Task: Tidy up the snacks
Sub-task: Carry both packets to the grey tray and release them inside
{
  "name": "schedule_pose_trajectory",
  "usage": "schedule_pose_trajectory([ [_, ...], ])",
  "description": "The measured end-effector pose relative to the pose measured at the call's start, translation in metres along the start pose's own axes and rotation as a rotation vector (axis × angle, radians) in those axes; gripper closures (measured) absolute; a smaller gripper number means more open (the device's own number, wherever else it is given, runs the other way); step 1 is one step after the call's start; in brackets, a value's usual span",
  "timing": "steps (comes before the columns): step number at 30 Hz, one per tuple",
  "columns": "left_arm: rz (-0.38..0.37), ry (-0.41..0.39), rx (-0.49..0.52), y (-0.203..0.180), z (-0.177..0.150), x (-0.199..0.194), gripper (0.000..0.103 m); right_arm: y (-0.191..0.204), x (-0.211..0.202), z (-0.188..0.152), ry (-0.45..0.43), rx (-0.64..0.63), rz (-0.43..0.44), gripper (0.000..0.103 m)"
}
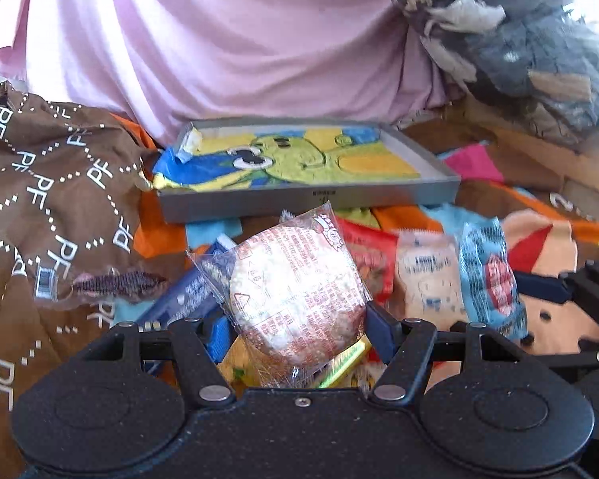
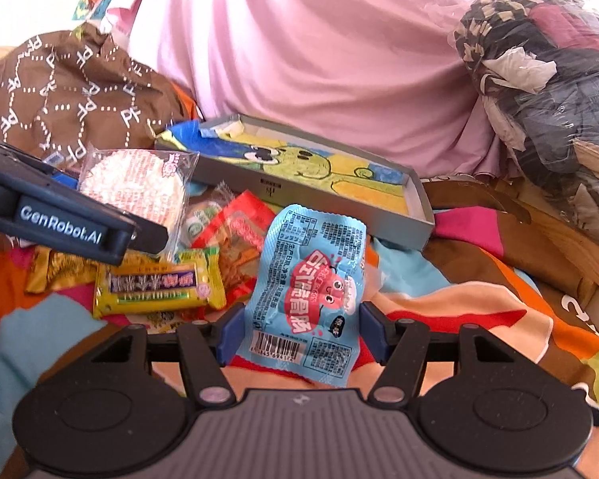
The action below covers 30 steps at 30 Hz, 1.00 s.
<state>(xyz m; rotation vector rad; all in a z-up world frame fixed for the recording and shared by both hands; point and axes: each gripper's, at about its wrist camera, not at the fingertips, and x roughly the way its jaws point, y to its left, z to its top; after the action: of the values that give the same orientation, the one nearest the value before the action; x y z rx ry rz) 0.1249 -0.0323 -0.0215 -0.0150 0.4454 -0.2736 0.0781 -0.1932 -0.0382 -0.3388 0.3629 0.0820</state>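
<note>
Two grippers, each clamped on a snack above a patchwork blanket [image 2: 479, 311] of orange, teal, brown and peach blocks. Left gripper [image 1: 297, 329]: blue-padded fingers [image 1: 379, 329] closed on a round rice cake [image 1: 295, 295], a pale, grainy disc sealed in crinkly clear film with red print, film corners sticking up and out past the pads. Same cake seen from the right wrist as a bumpy white circle [image 2: 133, 185] beside the black left gripper body marked "GenRobot.AI". Right gripper [image 2: 301, 333]: fingers [image 2: 231, 333] pressed on the lower edges of a blue pouch [image 2: 313, 299], glossy and wrinkled, with crimped ends, a red cartoon blob, black text and a barcode; pouch tilted, upper part leaning left. Loose pile on the blanket between and behind the two: a yellow bar wrapper [image 2: 159, 287] with purple lettering, a red foil packet [image 2: 239, 231], a gold crinkled wrapper [image 2: 60, 271], and a beige packet [image 1: 427, 275] just beside the blue pouch in the left view. Behind the pile, a shallow grey rectangular box [image 2: 311, 195], its floor covered by a bright cartoon drawing in green, yellow and blue. Further back, smooth pink cloth [image 2: 319, 60] in soft folds, a brown fabric [image 2: 68, 92] printed with white dotted diamonds and "PF", and a clear plastic bag [image 2: 551, 99] stuffed with dark clothes.
</note>
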Motion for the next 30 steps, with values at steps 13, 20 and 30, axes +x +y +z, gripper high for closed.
schedule_pose_trajectory([
  [13, 0.075, -0.107, -0.095, 0.029, 0.098, 0.056, 0.035, -0.05, 0.073, 0.076, -0.15, -0.024, -0.011, 0.037],
  [20, 0.074, -0.069, -0.125, 0.034, 0.133, 0.106, 0.035, -0.067, 0.128, 0.103, -0.144, -0.004, -0.025, 0.036],
  [30, 0.07, 0.084, -0.133, 0.038, 0.13, 0.154, 0.035, -0.062, 0.163, 0.096, -0.037, 0.041, -0.007, 0.036],
])
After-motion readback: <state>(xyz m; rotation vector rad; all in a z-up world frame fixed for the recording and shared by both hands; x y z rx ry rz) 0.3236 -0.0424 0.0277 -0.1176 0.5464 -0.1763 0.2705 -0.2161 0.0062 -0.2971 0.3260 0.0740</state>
